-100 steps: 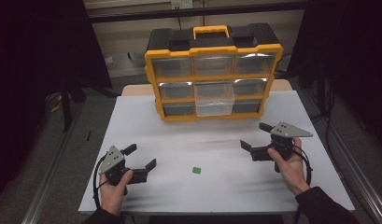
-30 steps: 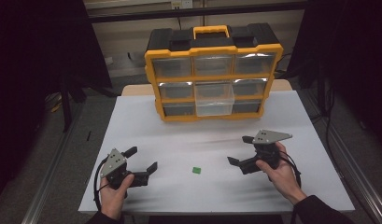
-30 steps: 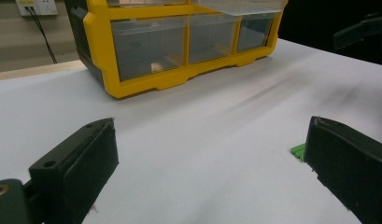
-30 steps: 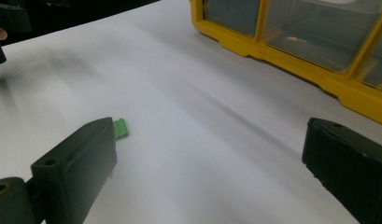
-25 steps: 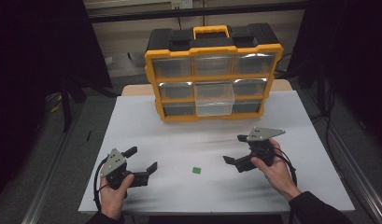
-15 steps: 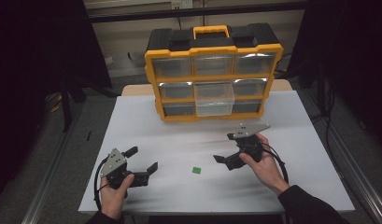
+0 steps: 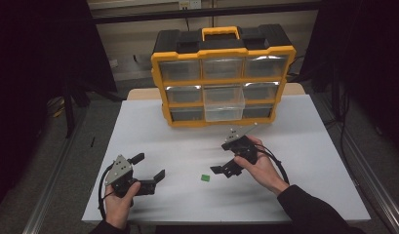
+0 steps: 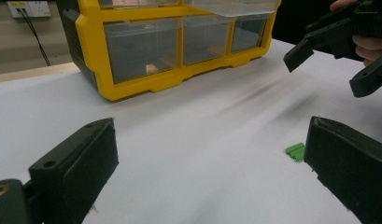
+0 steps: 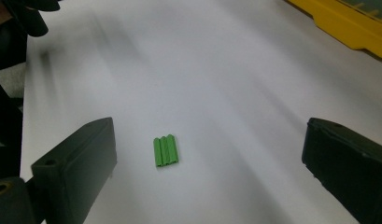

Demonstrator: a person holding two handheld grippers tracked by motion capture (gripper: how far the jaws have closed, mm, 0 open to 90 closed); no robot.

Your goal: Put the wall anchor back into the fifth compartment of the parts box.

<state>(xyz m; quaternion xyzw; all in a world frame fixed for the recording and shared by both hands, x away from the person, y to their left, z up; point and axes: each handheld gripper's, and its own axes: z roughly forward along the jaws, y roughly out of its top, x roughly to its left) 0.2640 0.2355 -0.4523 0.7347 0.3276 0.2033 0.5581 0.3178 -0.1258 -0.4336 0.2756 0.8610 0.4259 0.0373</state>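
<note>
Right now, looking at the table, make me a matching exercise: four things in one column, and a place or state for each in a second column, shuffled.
Things:
1. green part
2. middle drawer
3. left gripper
4. right gripper

Places or states:
A. pulled partly out of the yellow organizer
B. open, near the front left of the white table
C. lying flat on the table between the two grippers
D. open, fingers pointed at the green part

Pairs: 1-C, 2-A, 3-B, 4-D
</note>
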